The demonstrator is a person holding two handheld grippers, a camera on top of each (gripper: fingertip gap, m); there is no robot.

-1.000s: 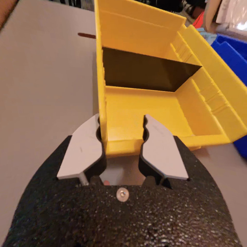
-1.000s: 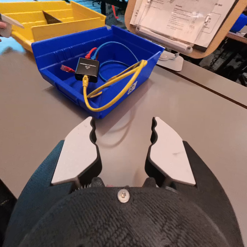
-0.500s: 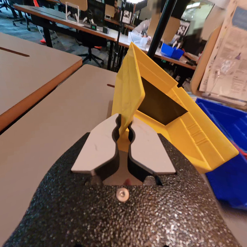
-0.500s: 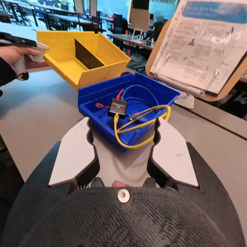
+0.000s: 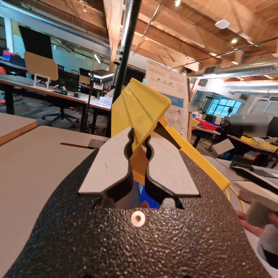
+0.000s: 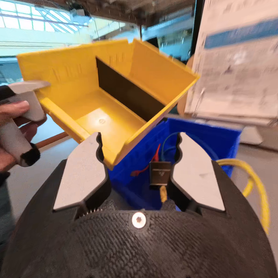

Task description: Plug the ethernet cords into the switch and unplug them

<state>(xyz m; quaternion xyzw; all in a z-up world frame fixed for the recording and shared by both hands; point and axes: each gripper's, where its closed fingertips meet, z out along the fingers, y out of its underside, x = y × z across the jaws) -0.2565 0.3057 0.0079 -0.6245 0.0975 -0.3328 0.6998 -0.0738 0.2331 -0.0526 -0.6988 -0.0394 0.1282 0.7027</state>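
Note:
My left gripper (image 5: 140, 135) is shut on the wall of an empty yellow bin (image 5: 138, 114) with a black divider (image 6: 129, 91) and holds it tilted in the air above the blue bin (image 6: 203, 135). The yellow bin also shows in the right wrist view (image 6: 105, 120). The black switch (image 6: 160, 173) lies in the blue bin with a yellow cord (image 6: 255, 180) plugged into its near side. A red cord (image 6: 150, 162) and a blue cord (image 6: 168, 139) lie behind it. My right gripper (image 6: 139, 136) is open and empty, just above the blue bin and the switch.
A board with paper sheets (image 6: 234, 67) stands behind the blue bin at the right. The grey table (image 5: 37, 165) stretches to the left. A black pole (image 5: 124, 49) rises behind the yellow bin. The hand on the left gripper (image 6: 15, 120) is at the left.
My left gripper has shut on the yellow bin's wall and lifted it, tilting it over the blue bin. My right gripper has moved forward over the blue bin, staying open.

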